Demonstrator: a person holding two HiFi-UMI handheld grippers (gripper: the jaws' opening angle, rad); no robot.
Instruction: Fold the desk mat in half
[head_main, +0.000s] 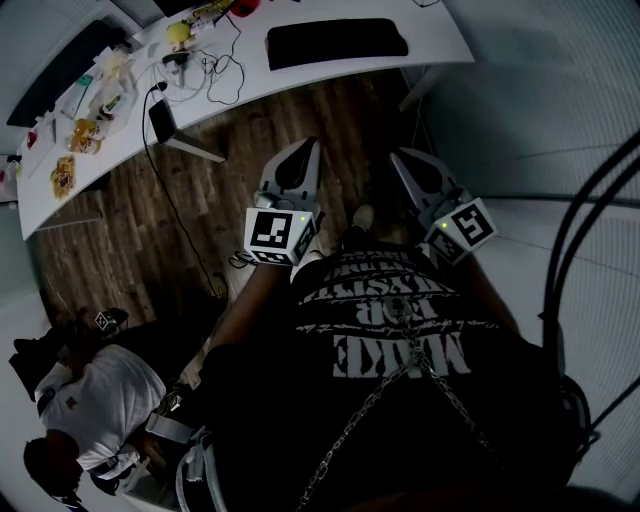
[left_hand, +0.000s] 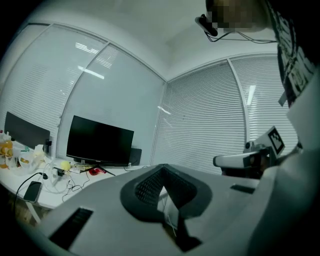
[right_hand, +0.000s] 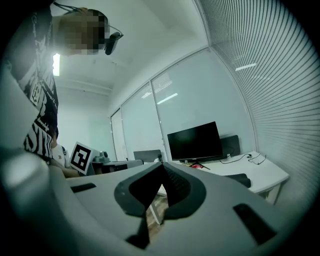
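Checking the desk mat (head_main: 337, 42): look and location? (A)

Black, matte, one plain oblong slab with rounded corners. It lies flat on the white desk (head_main: 440, 30), toward its right end in the head view, with its near edge close to the desk's front edge. Cables (head_main: 222, 72) and small clutter sit to its left, apart from it. (B)

Orientation? (A)

Long axis runs along the desk's length, left to right in the head view, slightly tilted. In the right gripper view it reads as a low dark bar near the desk's end. Folded or single layer: can't tell. (B)

Hands? (A)

Both held close in front of the person's chest, side by side over the wood floor (head_main: 300, 110), well apart from the mat. Marker cubes (head_main: 272, 232) nearest the body, noses pointing level at the desk. Left gripper (head_main: 299, 150): jaws pressed together, nothing between. Right gripper (head_main: 407, 160): same, closed and empty. Tips lean slightly toward each other. (B)
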